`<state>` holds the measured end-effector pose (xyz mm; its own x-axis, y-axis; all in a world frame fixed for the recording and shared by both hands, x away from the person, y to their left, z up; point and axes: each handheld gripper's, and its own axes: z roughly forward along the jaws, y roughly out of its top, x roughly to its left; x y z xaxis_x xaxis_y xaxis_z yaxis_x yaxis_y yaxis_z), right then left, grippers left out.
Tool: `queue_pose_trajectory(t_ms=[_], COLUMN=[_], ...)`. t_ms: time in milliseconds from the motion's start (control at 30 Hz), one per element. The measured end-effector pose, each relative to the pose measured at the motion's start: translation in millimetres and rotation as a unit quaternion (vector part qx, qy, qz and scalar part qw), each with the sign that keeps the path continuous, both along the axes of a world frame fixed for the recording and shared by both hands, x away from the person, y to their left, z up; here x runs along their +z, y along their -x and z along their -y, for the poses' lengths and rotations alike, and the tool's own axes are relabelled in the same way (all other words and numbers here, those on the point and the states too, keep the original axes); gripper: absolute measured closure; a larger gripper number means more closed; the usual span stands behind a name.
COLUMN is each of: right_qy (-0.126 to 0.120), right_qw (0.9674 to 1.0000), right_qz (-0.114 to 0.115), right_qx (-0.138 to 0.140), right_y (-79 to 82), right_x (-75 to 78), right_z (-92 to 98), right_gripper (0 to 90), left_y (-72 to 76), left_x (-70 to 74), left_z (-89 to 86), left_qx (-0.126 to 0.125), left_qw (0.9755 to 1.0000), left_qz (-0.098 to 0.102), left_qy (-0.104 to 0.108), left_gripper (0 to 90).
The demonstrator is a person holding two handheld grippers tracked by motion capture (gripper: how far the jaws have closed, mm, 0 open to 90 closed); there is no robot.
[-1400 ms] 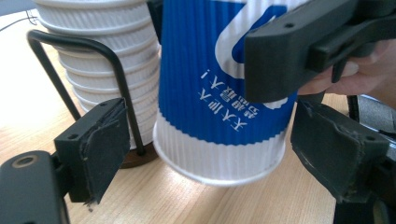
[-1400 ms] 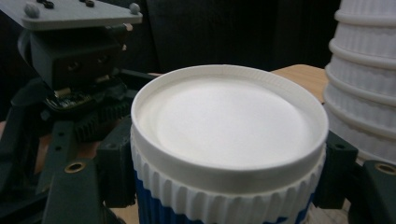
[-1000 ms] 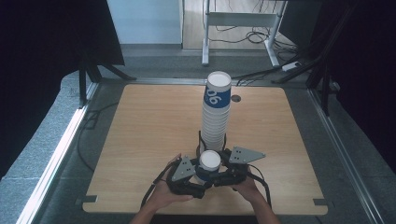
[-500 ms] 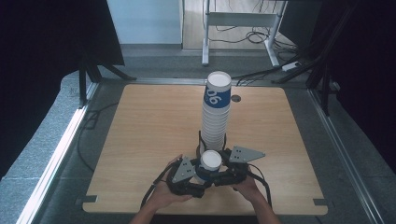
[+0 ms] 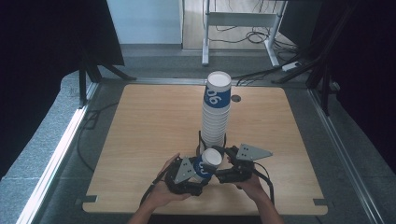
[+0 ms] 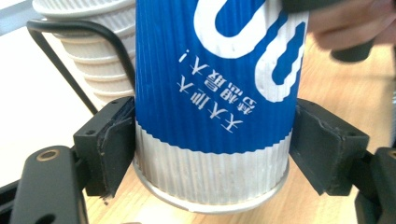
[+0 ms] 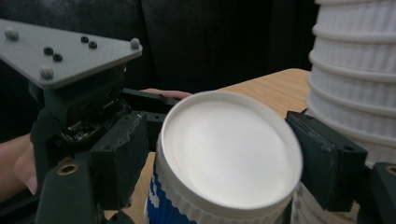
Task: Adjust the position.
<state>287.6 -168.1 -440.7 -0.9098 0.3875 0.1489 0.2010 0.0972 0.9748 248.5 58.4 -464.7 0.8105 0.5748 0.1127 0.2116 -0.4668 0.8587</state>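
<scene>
Blue-white paper cup (image 6: 215, 93) pinched btwn left gripper (image 6: 212, 154) fingers (image 6: 109, 140).

A tall stack of cups (image 5: 215, 112) stands on the table (image 5: 140, 130), right of centre. Just before it, a single cup (image 5: 207, 163) sits between the left gripper (image 5: 187, 172) and right gripper (image 5: 238, 164), apparently touching both.

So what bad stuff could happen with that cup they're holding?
Both claws, left and right, seem to pinch one upside-down blue paper cup. If they squeeze hard or pull different ways, it could crumple or slip out. The tall cup stack stands right behind it in a thin wire holder, so a bump might tip it over.
</scene>
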Motion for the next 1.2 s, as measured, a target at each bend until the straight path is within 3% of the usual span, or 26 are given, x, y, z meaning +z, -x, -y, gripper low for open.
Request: queue_pose_trajectory(t_ms=[300,633,1033,1200], right_qy=[-0.002,0.018,0.030,0.074], right_qw=[0.9998,0.9992,0.9989,0.9972], right_qz=[0.014,0.022,0.013,0.006], right_qx=[-0.014,-0.026,-0.035,-0.011], right_y=[0.6,0.4,-0.6,-0.4], right_x=[5.4,6.1,2.7,1.9], right_z=[12.0,18.7,29.0,37.9], right_gripper=[23.5,23.4,23.6,23.3], left_y=[-0.2,-0.4,2.0,5.2], left_x=[-0.7,-3.9,-3.0,1.4], left_z=[-1.1,-0.5,-2.7,-6.5], left_qx=[0.011,0.011,-0.005,-0.029], left_qw=[0.9995,0.9989,0.9981,0.9971], left_qz=[0.015,0.019,0.024,0.030], left_qy=[-0.025,-0.042,-0.056,-0.064], left_gripper=[19.8,20.0,20.3,20.4])
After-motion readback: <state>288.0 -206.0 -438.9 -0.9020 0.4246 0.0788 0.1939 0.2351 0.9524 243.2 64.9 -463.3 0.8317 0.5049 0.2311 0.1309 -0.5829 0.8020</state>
